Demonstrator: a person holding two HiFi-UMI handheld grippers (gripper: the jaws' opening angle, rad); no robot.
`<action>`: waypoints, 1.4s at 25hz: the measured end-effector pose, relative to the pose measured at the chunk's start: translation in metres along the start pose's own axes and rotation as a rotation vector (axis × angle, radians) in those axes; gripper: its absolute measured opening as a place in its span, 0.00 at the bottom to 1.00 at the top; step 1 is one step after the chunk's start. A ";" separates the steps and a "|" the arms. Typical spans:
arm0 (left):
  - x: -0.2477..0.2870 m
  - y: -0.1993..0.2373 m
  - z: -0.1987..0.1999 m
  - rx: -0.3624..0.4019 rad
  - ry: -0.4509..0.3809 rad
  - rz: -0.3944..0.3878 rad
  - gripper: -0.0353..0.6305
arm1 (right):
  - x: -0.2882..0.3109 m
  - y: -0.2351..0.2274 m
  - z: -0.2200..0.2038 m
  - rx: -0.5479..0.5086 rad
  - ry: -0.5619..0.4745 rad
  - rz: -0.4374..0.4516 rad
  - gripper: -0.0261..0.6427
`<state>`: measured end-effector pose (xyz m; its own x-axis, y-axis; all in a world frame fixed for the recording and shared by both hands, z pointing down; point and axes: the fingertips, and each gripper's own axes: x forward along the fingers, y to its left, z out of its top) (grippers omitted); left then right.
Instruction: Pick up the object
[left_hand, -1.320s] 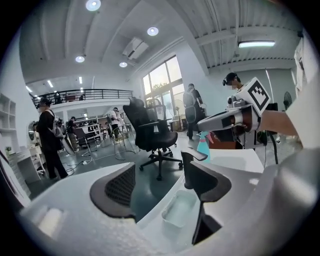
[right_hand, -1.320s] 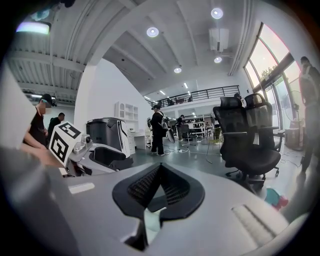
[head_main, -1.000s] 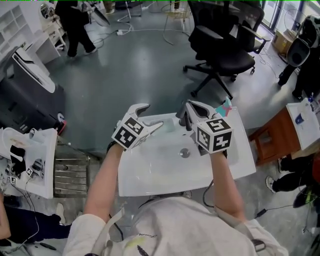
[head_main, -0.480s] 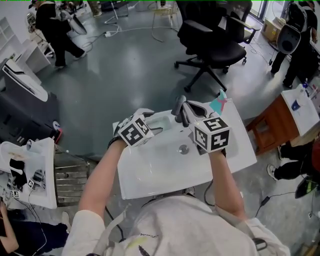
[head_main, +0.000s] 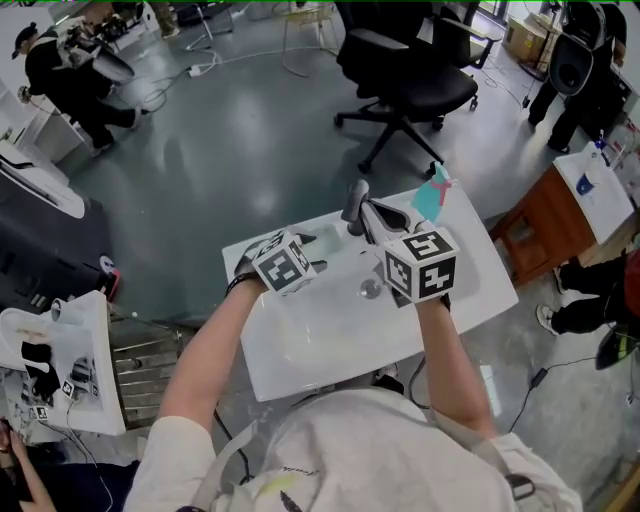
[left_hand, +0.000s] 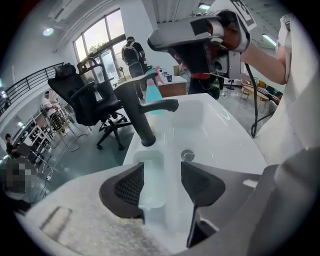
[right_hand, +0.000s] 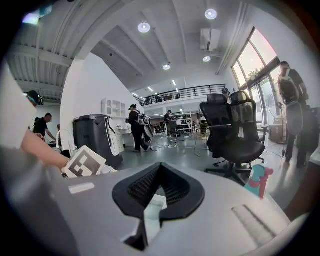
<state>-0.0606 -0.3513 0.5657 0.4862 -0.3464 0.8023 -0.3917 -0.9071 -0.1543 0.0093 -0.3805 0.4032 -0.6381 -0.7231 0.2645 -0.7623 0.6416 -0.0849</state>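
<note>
The person is standing at the near edge of a white sink (left_hand: 225, 145) and is holding one claw in each hand over it. The left claw (left_hand: 162, 171) is reaching along the sink's far edge, and its jaws are closing. A pale see-through block (left_hand: 150, 182) is lying flat between them on the sink's rim. The left pad (left_hand: 131, 185) is sitting right at the block's side, but the right pad is not touching it, so the block is not being pinched. Just past the far end of the block, a black tap (left_hand: 142, 120) is standing up on the far edge, with its spout pointing over the bowl. The round drain (left_hand: 187, 155) is sitting in the bowl under the spout. The right claw (right_hand: 160, 167) is hanging in the air over the sink (higher than the left one), with its tips pressed together. A teal spray bottle (head_main: 432, 195) is standing at the sink's far right corner. Farther off, a black office chair (head_main: 405, 85) is standing on the grey floor (head_main: 230, 150).
</note>
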 end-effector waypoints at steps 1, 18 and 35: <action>0.002 -0.001 -0.002 0.003 0.006 -0.006 0.42 | 0.000 0.000 -0.001 0.003 0.000 -0.007 0.04; 0.043 -0.006 -0.032 0.050 0.119 -0.090 0.34 | -0.016 0.004 -0.027 0.051 0.005 -0.128 0.04; 0.063 -0.012 -0.037 0.097 0.208 -0.086 0.09 | -0.050 -0.019 -0.057 0.115 0.013 -0.235 0.04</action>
<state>-0.0542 -0.3533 0.6390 0.3396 -0.2191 0.9147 -0.2740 -0.9534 -0.1266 0.0614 -0.3419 0.4460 -0.4412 -0.8451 0.3021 -0.8972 0.4227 -0.1277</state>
